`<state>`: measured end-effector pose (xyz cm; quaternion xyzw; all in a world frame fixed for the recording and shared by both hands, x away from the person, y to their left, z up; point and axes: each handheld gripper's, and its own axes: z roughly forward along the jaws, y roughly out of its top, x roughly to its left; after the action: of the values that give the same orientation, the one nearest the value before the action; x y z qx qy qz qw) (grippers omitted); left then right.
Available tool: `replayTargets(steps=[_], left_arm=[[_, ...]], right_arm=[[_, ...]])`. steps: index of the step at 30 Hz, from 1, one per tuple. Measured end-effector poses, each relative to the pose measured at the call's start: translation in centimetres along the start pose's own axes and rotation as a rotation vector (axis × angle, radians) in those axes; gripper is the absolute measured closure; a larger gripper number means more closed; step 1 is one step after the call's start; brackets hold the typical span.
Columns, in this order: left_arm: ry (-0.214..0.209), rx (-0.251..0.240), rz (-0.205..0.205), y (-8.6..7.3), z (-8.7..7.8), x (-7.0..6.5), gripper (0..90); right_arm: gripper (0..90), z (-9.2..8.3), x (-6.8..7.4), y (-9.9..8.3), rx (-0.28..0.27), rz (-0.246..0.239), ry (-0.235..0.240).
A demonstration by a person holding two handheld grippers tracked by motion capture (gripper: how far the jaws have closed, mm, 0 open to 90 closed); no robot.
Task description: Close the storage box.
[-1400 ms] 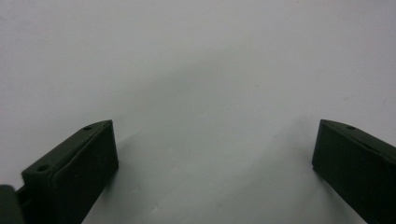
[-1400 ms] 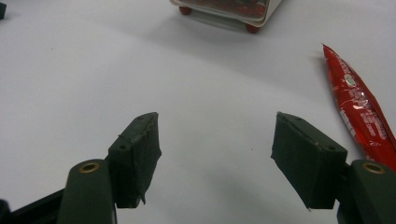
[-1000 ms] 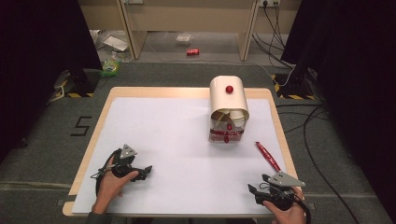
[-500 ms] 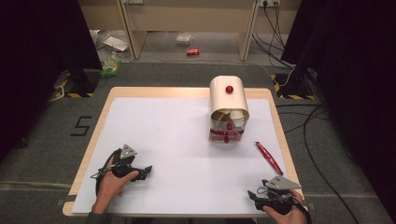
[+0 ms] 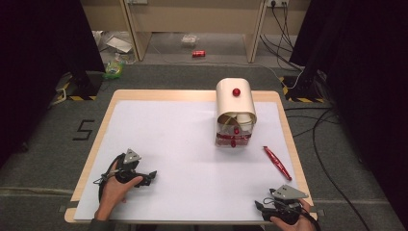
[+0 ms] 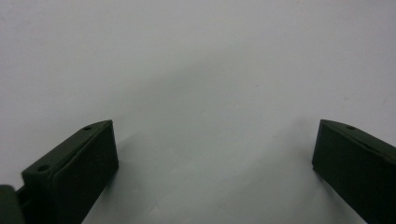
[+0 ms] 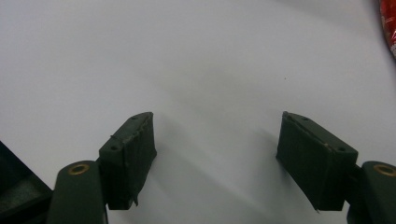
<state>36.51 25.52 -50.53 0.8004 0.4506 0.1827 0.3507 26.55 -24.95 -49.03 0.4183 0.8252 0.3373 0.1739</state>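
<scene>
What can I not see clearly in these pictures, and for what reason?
- Inside of the cream container, high view: its domed cover hides most; the cup-like pieces at the opening are too small to identify.
- Red packet: any print too small; in the right gripper view the top right edge cuts it off.
- Right tool, high view: partly cut by the bottom edge.

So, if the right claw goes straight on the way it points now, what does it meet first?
Probably nothing soon. The right claw points left along the near edge of the white table; its own view shows bare surface ahead, and the red pen lies off to the side.
</scene>
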Motion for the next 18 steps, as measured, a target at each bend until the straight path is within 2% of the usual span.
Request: replayTargets(steps=[18], left_arm=[[0.000,0.000,0.000,0.00,0.00,0.00,0.0]], right_arm=[[28.2,-0.10,0.27,-0.97,-0.062,0.011,-0.015]])
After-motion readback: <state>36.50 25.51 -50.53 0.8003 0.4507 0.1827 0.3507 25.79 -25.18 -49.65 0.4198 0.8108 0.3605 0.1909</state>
